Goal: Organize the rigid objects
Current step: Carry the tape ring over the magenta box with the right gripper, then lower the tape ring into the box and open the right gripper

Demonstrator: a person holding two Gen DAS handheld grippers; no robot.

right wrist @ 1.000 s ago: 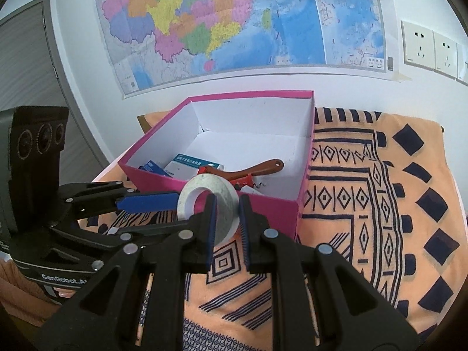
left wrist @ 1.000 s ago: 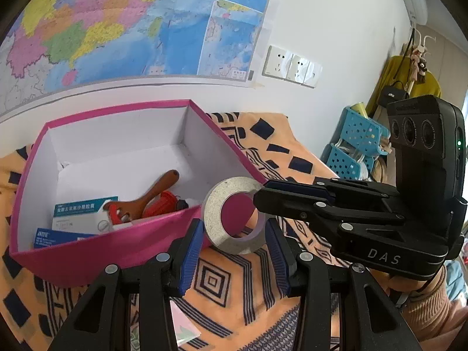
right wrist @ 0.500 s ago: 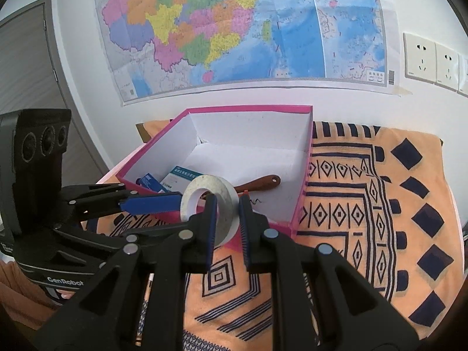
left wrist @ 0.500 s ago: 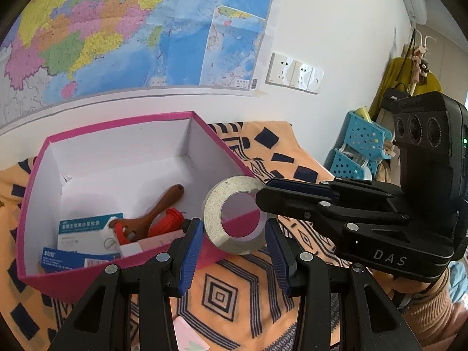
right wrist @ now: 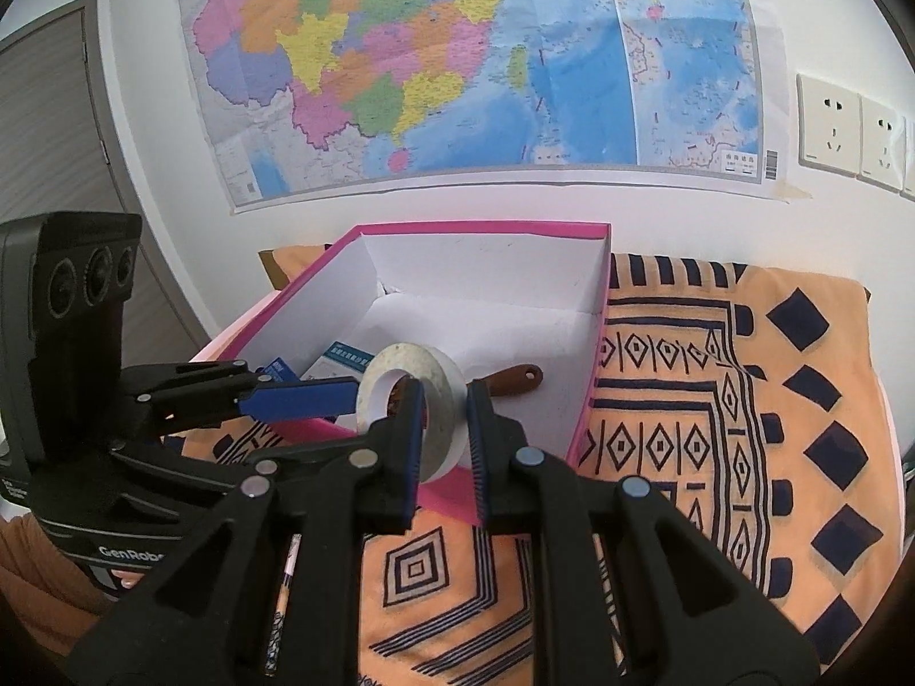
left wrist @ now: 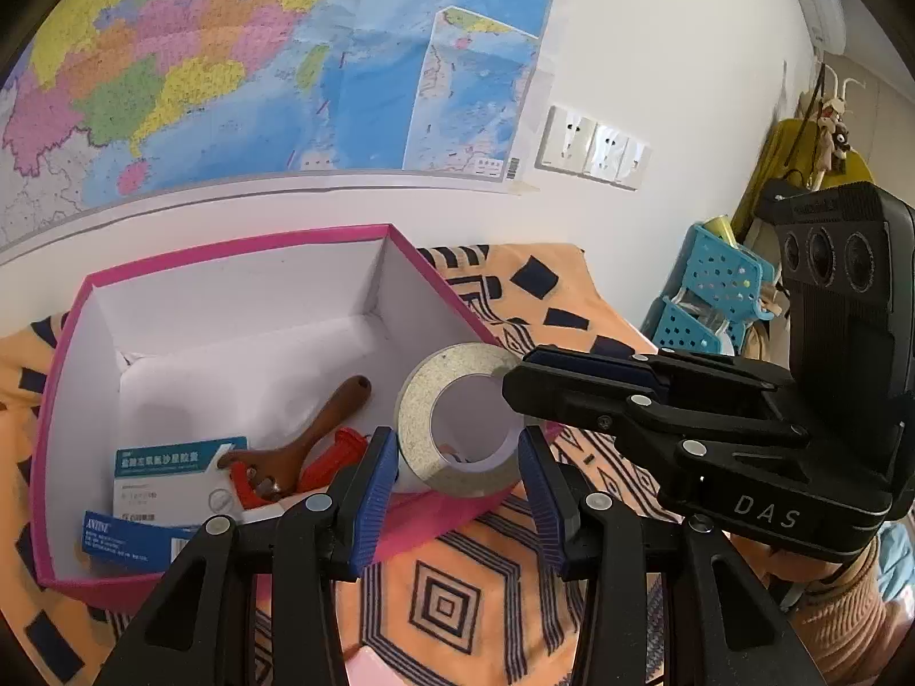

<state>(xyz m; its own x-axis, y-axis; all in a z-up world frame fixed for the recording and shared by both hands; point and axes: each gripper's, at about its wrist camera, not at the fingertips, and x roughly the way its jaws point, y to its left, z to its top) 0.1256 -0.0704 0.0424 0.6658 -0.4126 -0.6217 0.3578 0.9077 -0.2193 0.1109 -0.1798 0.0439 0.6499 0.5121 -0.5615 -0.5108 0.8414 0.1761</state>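
A white roll of tape (left wrist: 457,414) is held upright in the air over the near right corner of the pink box (left wrist: 240,243). My right gripper (right wrist: 445,434) is shut on the tape roll (right wrist: 420,400), one finger through its hole. My left gripper (left wrist: 457,483) is open, its blue pads on either side of the roll without clearly touching it. The box (right wrist: 480,227) holds a wooden-handled tool (left wrist: 311,434), a red object (left wrist: 331,457) and white-and-blue cartons (left wrist: 166,477).
The box sits on an orange patterned cloth (right wrist: 715,400) against a white wall with a map (right wrist: 457,57). Wall sockets (left wrist: 592,148) are to the right. Blue baskets (left wrist: 715,297) stand beyond the cloth's right edge. A pen (right wrist: 283,600) lies near the front.
Both grippers rose and moved forward with the tape roll, which now hangs over the box's near corner instead of in front of its wall. The grip has not changed.
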